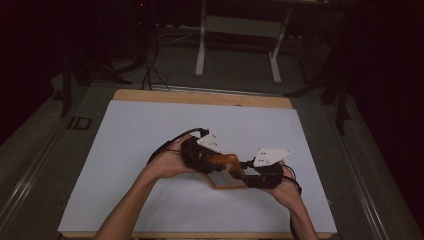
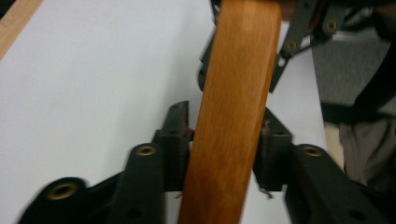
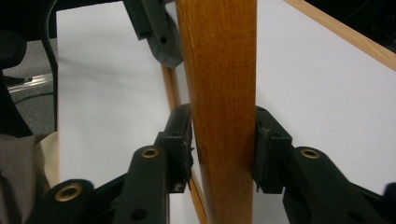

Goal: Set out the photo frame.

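A: One wooden frame [image 1: 226,172] is seen held above the white sheet [image 1: 150,145] on the table [image 1: 200,96], near its front middle, between the two grippers. An orange-brown wooden bar of it and a pale panel inside it are made out in the high view.

B: In the left gripper view the wooden bar [image 2: 233,107] is seen running up between the fingers [image 2: 175,140] of the left gripper [image 2: 224,140]. The right-hand pad lies against the wood; at the other pad a thin gap may be there, but contact cannot be told for certain.

A: And the right gripper [image 3: 224,144]?

B: In the right gripper view the same bar [image 3: 222,93] is pinched between the fingers [image 3: 271,149]; both pads are pressed against its sides.

A: Hands?

B: The left hand [image 1: 167,162] is wrapped round the left gripper's body, the right hand [image 1: 285,187] round the right one's. A grey three-cornered plate is carried on top of each.

A: Surroundings?

B: A grey floor [image 1: 310,130] and a white stand [image 1: 240,30] are noted beyond the table's far edge.
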